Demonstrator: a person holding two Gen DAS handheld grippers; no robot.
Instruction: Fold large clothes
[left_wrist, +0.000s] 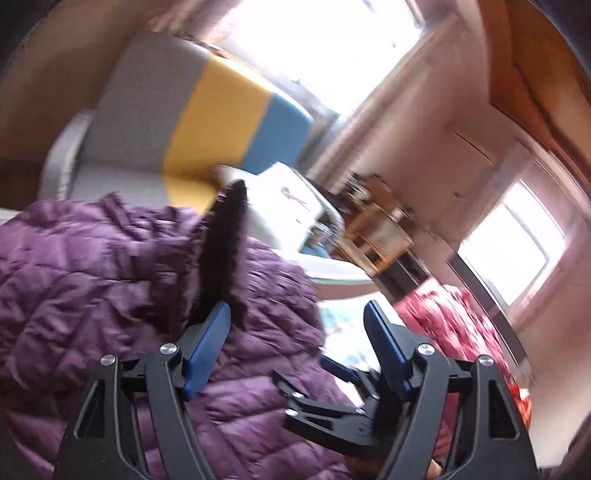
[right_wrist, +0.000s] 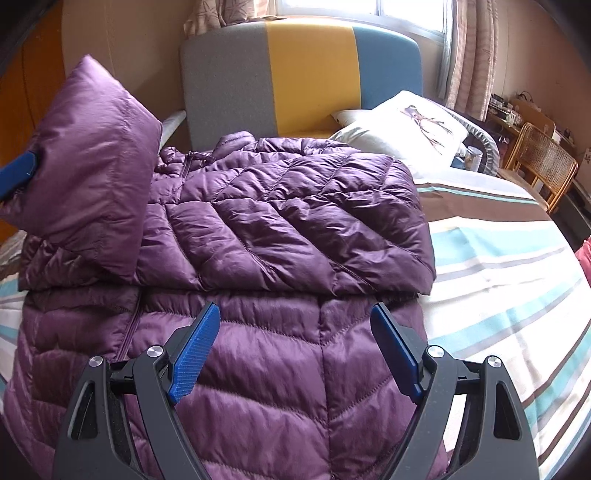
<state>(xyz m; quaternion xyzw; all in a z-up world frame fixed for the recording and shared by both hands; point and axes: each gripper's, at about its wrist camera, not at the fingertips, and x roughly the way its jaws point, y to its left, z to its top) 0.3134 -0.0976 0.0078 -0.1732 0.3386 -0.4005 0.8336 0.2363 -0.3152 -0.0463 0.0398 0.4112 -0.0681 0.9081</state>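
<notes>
Your left gripper (left_wrist: 297, 314) jaws spread, nothing clamped, dark fabric edge beside one pad, your right gripper (right_wrist: 295, 317) wide open, empty, over purple puffer jacket (right_wrist: 258, 206), striped bedspread (right_wrist: 498, 277).

The left tool (left_wrist: 297, 314) hangs with its blue pads spread over the purple puffer jacket (left_wrist: 92, 266), a dark fuzzy strip (left_wrist: 225, 243) beside one pad, all blurred.

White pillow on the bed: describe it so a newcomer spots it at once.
On the striped bed, look toward the grey, yellow and blue headboard. The white pillow lies just past the purple puffer jacket, alone in bearing a bird-on-branch print.
</notes>
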